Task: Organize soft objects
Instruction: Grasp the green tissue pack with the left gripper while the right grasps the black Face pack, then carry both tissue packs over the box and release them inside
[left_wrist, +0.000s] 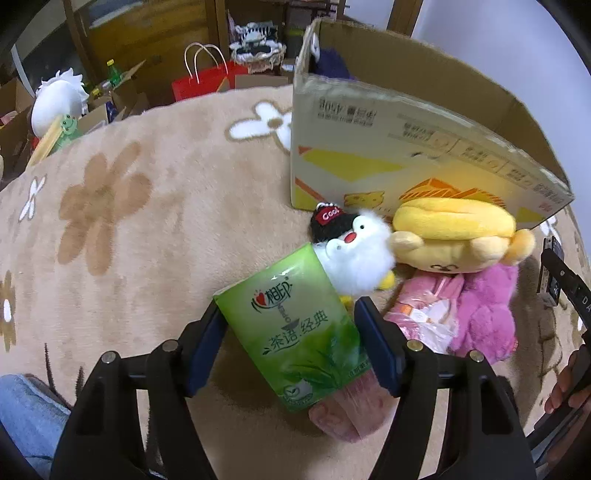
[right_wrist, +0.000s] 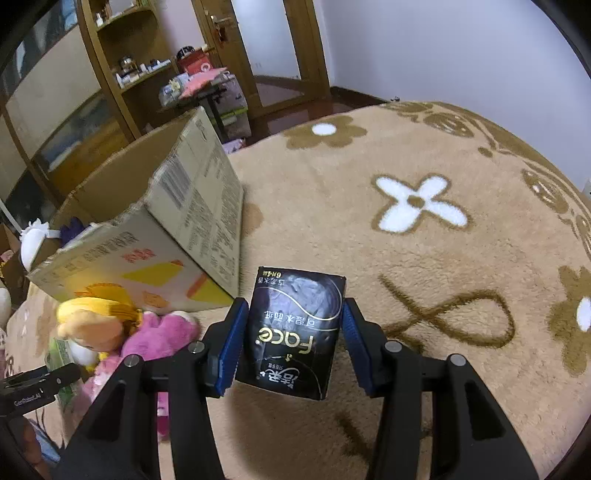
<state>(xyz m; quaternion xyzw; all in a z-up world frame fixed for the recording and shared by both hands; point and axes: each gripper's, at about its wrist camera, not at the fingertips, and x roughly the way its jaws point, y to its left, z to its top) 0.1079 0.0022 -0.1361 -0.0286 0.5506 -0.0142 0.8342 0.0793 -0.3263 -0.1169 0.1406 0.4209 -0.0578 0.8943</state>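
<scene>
My left gripper (left_wrist: 291, 325) is shut on a green tissue pack (left_wrist: 295, 328), held above the beige flower blanket. Past it lie a white plush with a black cap (left_wrist: 354, 251), a yellow plush (left_wrist: 458, 236), a pink plush (left_wrist: 487, 314) and a pink wrapped pack (left_wrist: 424, 314), all in front of an open cardboard box (left_wrist: 388, 155). My right gripper (right_wrist: 291, 332) is shut on a black tissue pack (right_wrist: 295, 332). In the right wrist view the box (right_wrist: 166, 229) stands to the left, with the yellow plush (right_wrist: 96, 321) and pink plush (right_wrist: 159, 336) before it.
The blanket (right_wrist: 443, 277) spreads wide to the right of the box. A red paper bag (left_wrist: 207, 81), a white-haired doll (left_wrist: 59, 103) and cartons sit beyond the blanket's far edge. Wooden shelves (right_wrist: 122, 74) and a door stand behind the box.
</scene>
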